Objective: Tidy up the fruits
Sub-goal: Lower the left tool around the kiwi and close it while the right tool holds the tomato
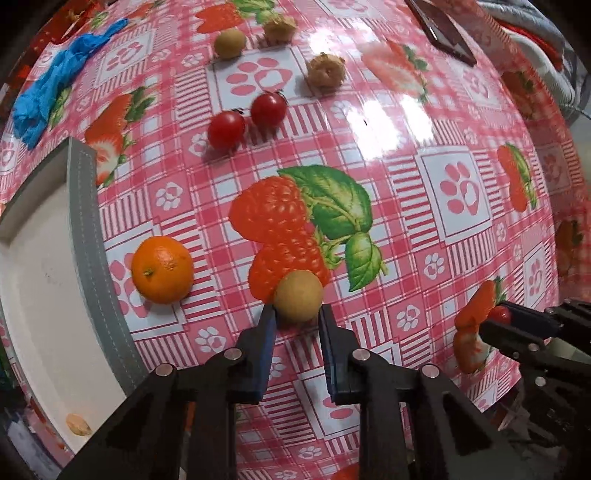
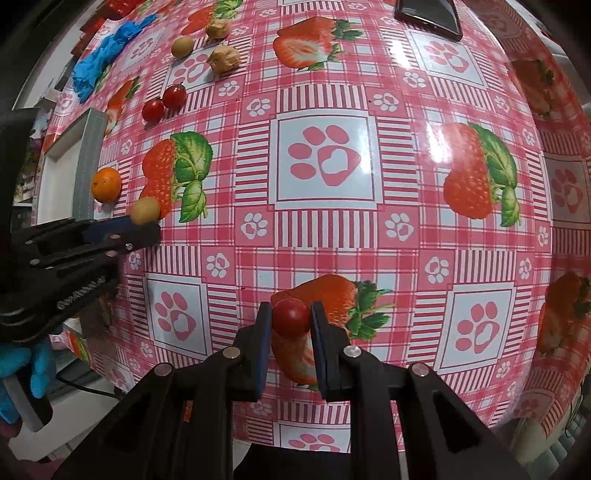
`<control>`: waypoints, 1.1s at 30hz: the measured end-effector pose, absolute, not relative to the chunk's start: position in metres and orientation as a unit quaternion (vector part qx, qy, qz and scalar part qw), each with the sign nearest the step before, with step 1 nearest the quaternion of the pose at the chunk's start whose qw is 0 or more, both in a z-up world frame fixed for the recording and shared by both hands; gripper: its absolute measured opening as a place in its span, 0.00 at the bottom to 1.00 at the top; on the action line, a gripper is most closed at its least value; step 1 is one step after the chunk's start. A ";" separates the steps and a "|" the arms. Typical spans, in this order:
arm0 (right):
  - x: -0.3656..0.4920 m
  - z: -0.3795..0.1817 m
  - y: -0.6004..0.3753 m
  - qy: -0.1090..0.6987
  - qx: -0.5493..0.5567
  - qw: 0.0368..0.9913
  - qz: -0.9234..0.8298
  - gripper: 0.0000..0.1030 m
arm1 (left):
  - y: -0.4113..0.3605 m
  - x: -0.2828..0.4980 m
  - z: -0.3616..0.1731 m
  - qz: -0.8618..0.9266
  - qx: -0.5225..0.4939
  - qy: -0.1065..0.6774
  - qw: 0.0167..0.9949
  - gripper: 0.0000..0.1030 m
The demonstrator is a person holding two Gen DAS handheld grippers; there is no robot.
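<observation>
My left gripper [image 1: 297,310] is shut on a tan round longan [image 1: 298,295], low over the cloth; the pair also shows in the right wrist view, gripper [image 2: 144,225] and longan [image 2: 144,210]. My right gripper [image 2: 291,317] is shut on a red cherry tomato [image 2: 291,317], also seen from the left wrist view [image 1: 500,314]. An orange [image 1: 162,269] lies beside a white tray [image 1: 83,206] at the left. Two cherry tomatoes [image 1: 227,129] [image 1: 269,109], another longan [image 1: 229,43] and two husked fruits [image 1: 327,70] [image 1: 279,27] lie farther back.
A pink strawberry-print cloth [image 1: 454,192] covers the table. A crumpled blue glove [image 1: 55,77] lies at the far left. A dark phone [image 1: 445,31] lies at the far right. A small tan scrap [image 1: 77,424] sits in the tray.
</observation>
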State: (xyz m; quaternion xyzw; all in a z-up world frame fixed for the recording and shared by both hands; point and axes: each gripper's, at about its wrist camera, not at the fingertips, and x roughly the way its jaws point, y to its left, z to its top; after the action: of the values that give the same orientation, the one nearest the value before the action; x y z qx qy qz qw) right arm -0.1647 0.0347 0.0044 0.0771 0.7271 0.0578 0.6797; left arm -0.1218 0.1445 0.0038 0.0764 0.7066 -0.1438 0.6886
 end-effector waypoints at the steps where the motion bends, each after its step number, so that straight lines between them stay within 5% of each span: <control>1: -0.166 0.005 0.034 0.727 0.079 0.680 0.057 0.22 | 0.147 -0.122 0.007 -0.145 0.072 0.705 0.691 0.24; 15: -0.164 0.010 0.041 0.723 0.077 0.684 0.056 0.22 | 0.177 -0.132 0.036 -0.147 0.047 0.691 0.706 0.24; 17: -0.165 0.011 0.041 0.724 0.076 0.684 0.057 0.22 | 0.174 -0.132 0.039 -0.148 0.044 0.689 0.708 0.37; 18: -0.167 0.011 0.040 0.724 0.076 0.683 0.056 0.22 | 0.173 -0.133 0.041 -0.146 0.046 0.686 0.711 0.63; 19: -0.167 0.011 0.039 0.724 0.076 0.683 0.056 0.22 | 0.170 -0.131 0.044 -0.141 0.051 0.677 0.720 0.75; 30: -0.173 0.011 0.023 0.726 0.082 0.681 0.046 0.22 | 0.146 -0.121 0.018 -0.136 0.066 0.683 0.714 0.74; 33: -0.174 0.012 0.017 0.727 0.081 0.681 0.044 0.22 | 0.143 -0.119 0.007 -0.124 0.075 0.694 0.705 0.48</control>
State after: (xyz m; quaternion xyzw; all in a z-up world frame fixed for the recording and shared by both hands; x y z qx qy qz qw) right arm -0.1739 0.0174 0.0115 0.0814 0.7266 0.0445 0.6808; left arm -0.1188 0.1435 0.0070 0.0746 0.6944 -0.1243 0.7049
